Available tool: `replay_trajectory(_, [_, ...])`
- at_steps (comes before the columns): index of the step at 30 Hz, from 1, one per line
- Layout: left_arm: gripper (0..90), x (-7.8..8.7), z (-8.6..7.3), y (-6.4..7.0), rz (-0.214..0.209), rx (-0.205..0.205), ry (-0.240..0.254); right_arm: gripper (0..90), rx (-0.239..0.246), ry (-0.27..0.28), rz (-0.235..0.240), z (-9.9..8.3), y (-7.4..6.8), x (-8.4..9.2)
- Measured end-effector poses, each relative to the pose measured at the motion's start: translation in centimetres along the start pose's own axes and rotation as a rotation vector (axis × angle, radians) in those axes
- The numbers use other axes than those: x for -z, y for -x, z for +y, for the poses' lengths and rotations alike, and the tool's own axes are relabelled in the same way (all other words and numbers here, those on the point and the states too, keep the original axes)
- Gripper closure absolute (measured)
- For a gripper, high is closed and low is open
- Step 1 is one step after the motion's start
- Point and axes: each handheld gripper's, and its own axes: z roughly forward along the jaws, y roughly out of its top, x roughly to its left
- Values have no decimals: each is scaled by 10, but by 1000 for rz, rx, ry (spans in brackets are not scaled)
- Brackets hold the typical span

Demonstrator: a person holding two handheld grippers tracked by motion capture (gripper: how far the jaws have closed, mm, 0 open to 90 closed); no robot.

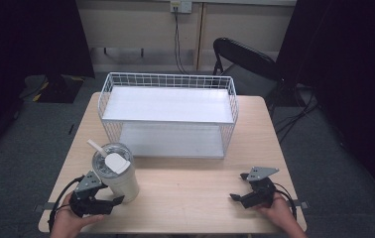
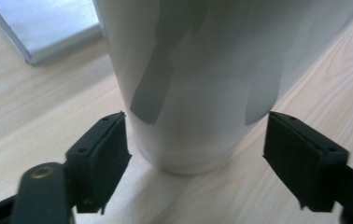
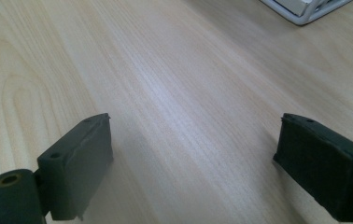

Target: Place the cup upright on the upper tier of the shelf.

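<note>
I have the left gripper (image 1: pixel 107 202) low at the near-left of the table (image 1: pixel 190 191), jaws spread wide on either side of the base of the white tumbler (image 1: pixel 120 177). In the left gripper view neither pad (image 2: pixel 103 154) touches the tumbler's wall (image 2: pixel 193 84); there is a gap on both sides. The tumbler stands upright, lid on, straw (image 1: pixel 96 148) leaning to the far left, just in front of the white wire shelf (image 1: pixel 168 114).

The right gripper (image 1: pixel 237 192) rests at the near-right, jaws spread over bare wood, nothing between them.

Risks, as I judge them: the grip point sits near the base, well below the lid, so a lift could tip the tumbler. The wall looks smooth and tapered, so it may slip. If one pad lands first, it may shove the tumbler toward the shelf.
</note>
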Motion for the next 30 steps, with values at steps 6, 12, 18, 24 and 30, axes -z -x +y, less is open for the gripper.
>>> replay_trajectory(6, [160,6,5,-2,-13,25,74,102,0,0,0,0,0,0])
replay_trajectory(12, [159,7,5,-3,-11,5,68,102,0,0,0,0,0,0])
replay_trajectory(18, [167,9,7,-3,-40,18,124,102,0,0,0,0,0,0])
replay_trajectory(24, [150,8,7,-4,-48,-3,161,102,-1,1,-1,0,0,0])
replay_trajectory(30, [115,5,10,-4,-51,-27,216,102,-2,1,-1,0,0,0])
